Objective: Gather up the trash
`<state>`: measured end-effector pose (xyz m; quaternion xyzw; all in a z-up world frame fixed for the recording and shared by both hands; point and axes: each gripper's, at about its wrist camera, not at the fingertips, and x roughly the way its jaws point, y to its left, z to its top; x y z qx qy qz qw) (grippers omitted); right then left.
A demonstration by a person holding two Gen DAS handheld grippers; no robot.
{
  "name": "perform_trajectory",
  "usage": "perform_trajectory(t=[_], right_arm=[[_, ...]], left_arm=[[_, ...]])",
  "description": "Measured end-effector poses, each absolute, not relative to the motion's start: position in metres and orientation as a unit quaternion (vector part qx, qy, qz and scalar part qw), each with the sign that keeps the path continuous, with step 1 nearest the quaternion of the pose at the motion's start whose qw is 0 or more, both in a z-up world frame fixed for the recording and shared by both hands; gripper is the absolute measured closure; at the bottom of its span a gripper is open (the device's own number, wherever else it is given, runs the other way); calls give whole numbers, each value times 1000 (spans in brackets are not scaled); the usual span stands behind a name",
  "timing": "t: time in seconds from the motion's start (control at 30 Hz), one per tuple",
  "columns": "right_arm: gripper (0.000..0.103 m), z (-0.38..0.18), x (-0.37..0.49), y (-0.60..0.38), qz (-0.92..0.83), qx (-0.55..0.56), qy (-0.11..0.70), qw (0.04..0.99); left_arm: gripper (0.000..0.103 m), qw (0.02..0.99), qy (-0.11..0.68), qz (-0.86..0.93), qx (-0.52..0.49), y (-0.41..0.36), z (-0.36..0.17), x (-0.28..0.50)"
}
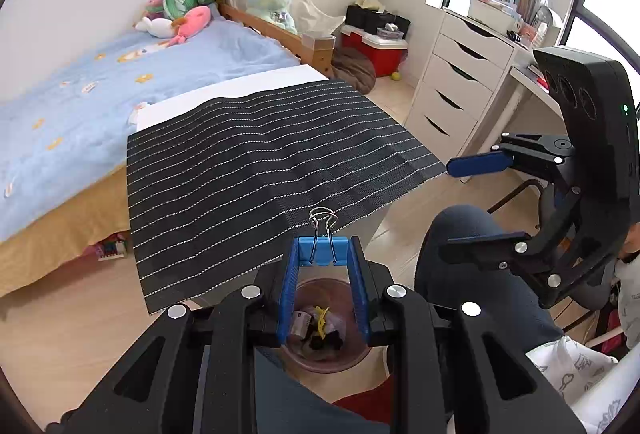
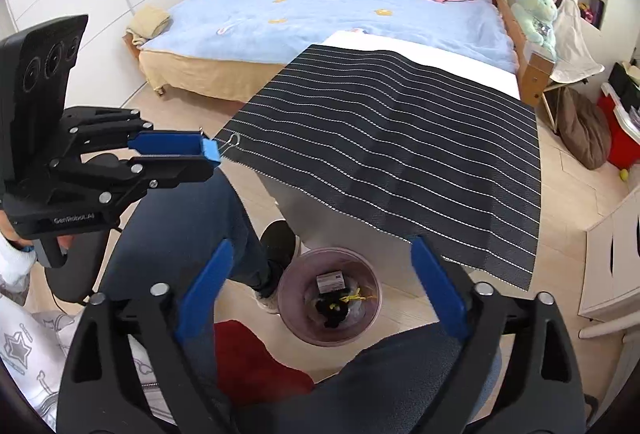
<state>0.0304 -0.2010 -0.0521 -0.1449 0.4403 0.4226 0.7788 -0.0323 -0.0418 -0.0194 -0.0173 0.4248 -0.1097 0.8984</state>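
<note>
The left gripper [image 1: 323, 261] pinches one blue binder clip [image 1: 322, 252] between its fingers, poised above the single bin [image 1: 357, 356] on the floor — release only once the clip hangs squarely over the opening, not the rim. In that bin lie a small carton [image 2: 330, 281], a yellow scrap [image 2: 355, 296] and dark bits. The right gripper [image 2: 320, 288] spreads wide, holding nothing. Beyond, one striped mat [image 1: 256, 170] covers the desk [image 1: 232, 90] — no further trash shows on it.
</note>
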Motion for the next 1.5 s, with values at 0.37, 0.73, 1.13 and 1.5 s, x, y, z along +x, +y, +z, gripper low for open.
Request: perform_trajectory(t=[0.37,0.73,1.13,1.5], right_arm=[[6,-44,34,-214,403,-126,435,795],[6,-42,37,-230,380,-114,433,809],[6,-39,40,-249,365,-102,433,818],[6,-40,41,-248,368,-100,436,816]], left_arm=[[78,896,428,-118,-12,-45,-20,-32],[78,893,431,-131,0,-56,-19,-30],[77,888,435,-147,5,-71,-21,-26],[8,891,434,-132,-18,-64,-27,-24]])
